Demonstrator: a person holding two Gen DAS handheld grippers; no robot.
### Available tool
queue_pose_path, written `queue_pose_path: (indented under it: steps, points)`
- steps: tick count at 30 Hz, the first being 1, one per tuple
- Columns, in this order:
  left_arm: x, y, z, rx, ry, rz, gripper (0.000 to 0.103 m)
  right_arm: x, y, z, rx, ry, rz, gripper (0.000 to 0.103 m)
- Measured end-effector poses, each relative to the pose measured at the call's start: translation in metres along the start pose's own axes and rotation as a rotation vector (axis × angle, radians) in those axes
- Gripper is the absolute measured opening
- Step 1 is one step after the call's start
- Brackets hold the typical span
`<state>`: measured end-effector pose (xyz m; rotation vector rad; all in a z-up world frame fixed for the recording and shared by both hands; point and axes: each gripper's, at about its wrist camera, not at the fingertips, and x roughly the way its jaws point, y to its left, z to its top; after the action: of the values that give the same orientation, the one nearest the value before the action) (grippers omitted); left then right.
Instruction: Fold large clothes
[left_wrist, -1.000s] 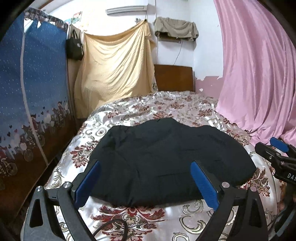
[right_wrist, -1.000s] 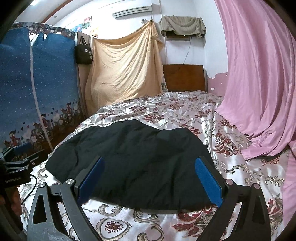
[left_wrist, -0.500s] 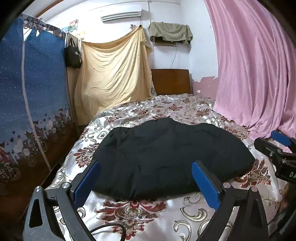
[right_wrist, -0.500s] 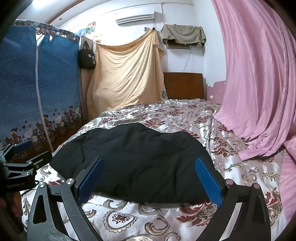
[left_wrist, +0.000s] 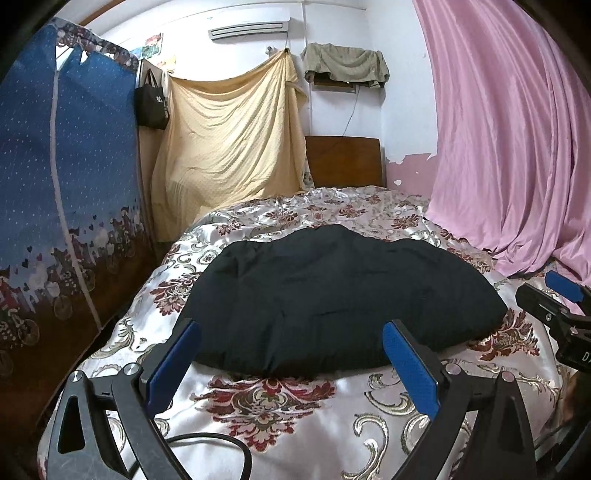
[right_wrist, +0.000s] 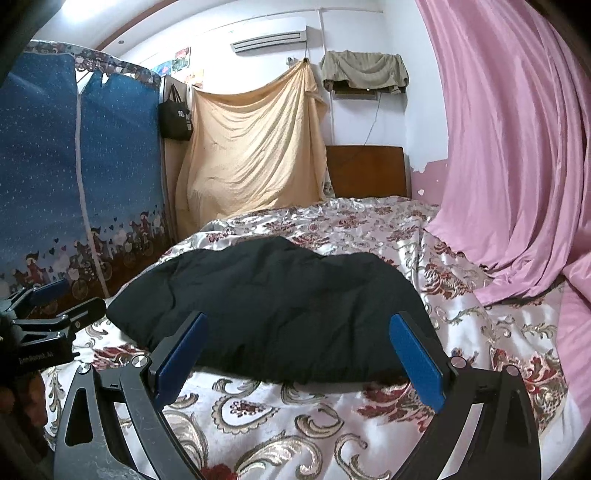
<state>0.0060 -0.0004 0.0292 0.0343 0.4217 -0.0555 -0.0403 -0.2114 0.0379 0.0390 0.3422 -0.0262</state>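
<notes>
Satin floral bedspread (left_wrist: 280, 402) fills the scene, pink curtain (left_wrist: 509, 147) off right. Ahead of both claws lies the black garment (left_wrist: 332, 295), bunched in a loose mound. Left gripper (left_wrist: 291, 362) hovers wide, empty, just short of its near edge; right gripper (right_wrist: 299, 354) likewise. My call: go for the outer corners, pinch low, both layers, then lift together.

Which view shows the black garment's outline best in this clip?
The left wrist view: the black garment lies whole on the bedspread, both ends visible. In the right wrist view, the right gripper's fingers cover parts of the garment's near edge.
</notes>
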Motion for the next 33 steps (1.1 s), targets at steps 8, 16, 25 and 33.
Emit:
queue_pose_path:
  steps: [8, 16, 25, 33]
  points:
    - [0.0, 0.006, -0.008, -0.003, 0.017, 0.011, 0.099, 0.006, 0.0, -0.007, 0.003, 0.03, 0.008, 0.096]
    - [0.001, 0.006, -0.011, -0.009, 0.026, 0.014, 0.1, 0.013, 0.002, -0.015, 0.011, 0.062, 0.015, 0.096]
    - [0.002, 0.007, -0.011, -0.007, 0.027, 0.014, 0.1, 0.015, 0.0, -0.017, 0.014, 0.07, 0.014, 0.096]
    - [0.001, 0.006, -0.011, -0.008, 0.028, 0.015, 0.1, 0.015, 0.0, -0.017, 0.014, 0.07, 0.014, 0.096]
